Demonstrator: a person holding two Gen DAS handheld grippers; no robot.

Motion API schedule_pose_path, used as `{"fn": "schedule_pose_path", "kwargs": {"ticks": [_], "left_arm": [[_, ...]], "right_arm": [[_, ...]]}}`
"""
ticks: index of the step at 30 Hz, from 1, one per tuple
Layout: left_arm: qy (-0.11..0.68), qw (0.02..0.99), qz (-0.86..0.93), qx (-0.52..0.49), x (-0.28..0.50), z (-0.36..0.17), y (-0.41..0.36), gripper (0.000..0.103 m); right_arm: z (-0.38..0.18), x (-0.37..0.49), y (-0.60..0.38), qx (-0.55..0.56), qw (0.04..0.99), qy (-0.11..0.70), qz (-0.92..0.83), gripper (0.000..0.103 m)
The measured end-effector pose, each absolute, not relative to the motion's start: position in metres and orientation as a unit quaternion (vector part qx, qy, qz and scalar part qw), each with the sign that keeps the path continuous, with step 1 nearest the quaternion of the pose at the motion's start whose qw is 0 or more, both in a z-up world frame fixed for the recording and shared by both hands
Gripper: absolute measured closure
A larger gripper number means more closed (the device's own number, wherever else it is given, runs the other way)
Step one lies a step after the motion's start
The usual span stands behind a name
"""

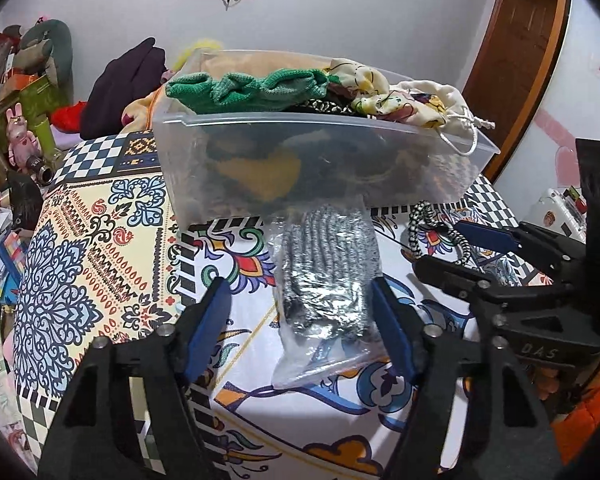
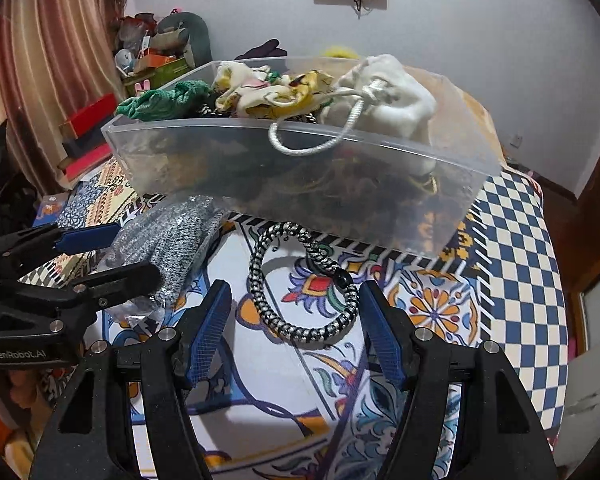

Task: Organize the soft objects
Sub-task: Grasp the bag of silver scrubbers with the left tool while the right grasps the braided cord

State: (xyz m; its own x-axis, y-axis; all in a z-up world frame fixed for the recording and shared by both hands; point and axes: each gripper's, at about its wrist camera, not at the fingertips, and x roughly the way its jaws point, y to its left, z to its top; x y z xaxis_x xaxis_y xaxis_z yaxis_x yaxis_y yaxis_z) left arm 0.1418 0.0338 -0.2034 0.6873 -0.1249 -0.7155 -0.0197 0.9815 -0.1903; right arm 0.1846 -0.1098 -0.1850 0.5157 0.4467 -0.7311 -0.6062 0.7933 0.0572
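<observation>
Both jaws stand open: the left gripper (image 1: 300,320) straddles the bagged grey knit (image 1: 326,280) before the clear bin (image 1: 320,168); its slippery, light plastic suits a mid-bundle pinch

Count at this moment: one clear plastic bin (image 1: 380,160), filled above the rim. On top of its contents: one green knitted piece (image 1: 252,90), one yellow-and-cream printed cloth (image 1: 364,84), one cream drawstring pouch (image 2: 392,92) with one white cord loop (image 2: 312,136) hanging over the front wall. Further items lie lower in the bin; number cannot be told through the frosted wall. On the patterned bedcover (image 2: 520,240) in front of the bin: one grey knit item in a clear plastic bag (image 1: 328,276) and one black-and-white braided loop (image 2: 300,280). Two grippers in view, left gripper (image 1: 300,320) and right gripper (image 2: 296,324), two blue-padded fingers each.
</observation>
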Motion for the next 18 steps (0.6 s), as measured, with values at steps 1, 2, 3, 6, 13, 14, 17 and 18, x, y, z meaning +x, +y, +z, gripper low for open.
{"fn": "schedule_pose_path", "kwargs": {"ticks": [1, 2, 3, 6, 13, 14, 17, 18], "left_arm": [[0.393, 0.914, -0.032, -0.092, 0.141, -0.203, 0.034, 0.043], [0.392, 0.915, -0.037, -0.089, 0.140, -0.202, 0.032, 0.050], [0.392, 0.915, -0.044, -0.088, 0.139, -0.202, 0.030, 0.055], [0.392, 0.915, -0.049, -0.078, 0.137, -0.200, 0.023, 0.066], [0.385, 0.919, -0.053, -0.065, 0.125, -0.193, 0.014, 0.074], [0.384, 0.920, -0.053, -0.064, 0.124, -0.191, 0.014, 0.074], [0.374, 0.924, -0.056, -0.059, 0.115, -0.182, 0.015, 0.074], [0.369, 0.926, -0.056, -0.057, 0.112, -0.179, 0.015, 0.074]], "right_arm": [[-0.185, 0.183, -0.108, -0.110, 0.866, 0.383, 0.301, 0.041], [-0.186, 0.182, -0.107, -0.116, 0.868, 0.380, 0.299, 0.046], [-0.186, 0.179, -0.106, -0.126, 0.870, 0.376, 0.295, 0.049], [-0.184, 0.176, -0.103, -0.137, 0.871, 0.368, 0.297, 0.068], [-0.182, 0.172, -0.111, -0.118, 0.871, 0.370, 0.302, 0.088], [-0.181, 0.171, -0.113, -0.115, 0.870, 0.369, 0.304, 0.088], [-0.176, 0.165, -0.122, -0.109, 0.873, 0.362, 0.309, 0.089], [-0.174, 0.164, -0.126, -0.107, 0.874, 0.359, 0.310, 0.089]]}}
